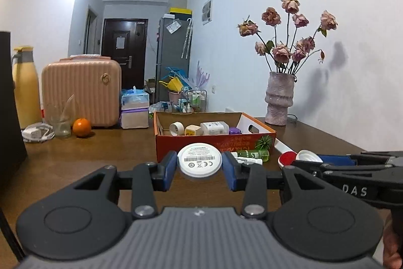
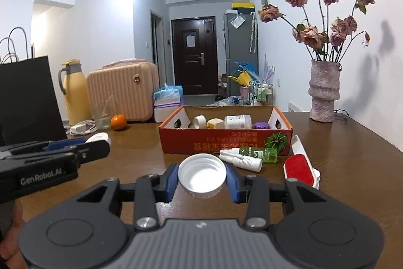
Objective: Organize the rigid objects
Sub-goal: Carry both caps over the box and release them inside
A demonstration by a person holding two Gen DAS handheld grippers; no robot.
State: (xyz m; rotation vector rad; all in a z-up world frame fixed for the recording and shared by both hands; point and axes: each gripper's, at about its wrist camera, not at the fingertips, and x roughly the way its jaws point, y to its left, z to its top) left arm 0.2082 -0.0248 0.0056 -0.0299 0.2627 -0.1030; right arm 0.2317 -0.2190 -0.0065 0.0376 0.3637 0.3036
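While clamped, the white disc (image 1: 199,160) sits between the left gripper (image 1: 199,165) pads.

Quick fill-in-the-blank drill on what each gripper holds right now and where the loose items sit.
The left gripper is clamped on a white ____ with a printed label.
The right gripper holds a white ribbed ____.
The green bottle lies in front of the orange ____.
Beside the glass sits an ____.

Missing: disc; cap; box; orange

Two grippers (image 1: 199,165) (image 2: 201,177), one box (image 2: 226,140), two spray bottles (image 2: 241,160) (image 2: 259,154), one orange (image 2: 118,122), one vase (image 2: 323,95), one suitcase (image 2: 123,92), one flask (image 2: 74,92), one brush (image 2: 298,168).
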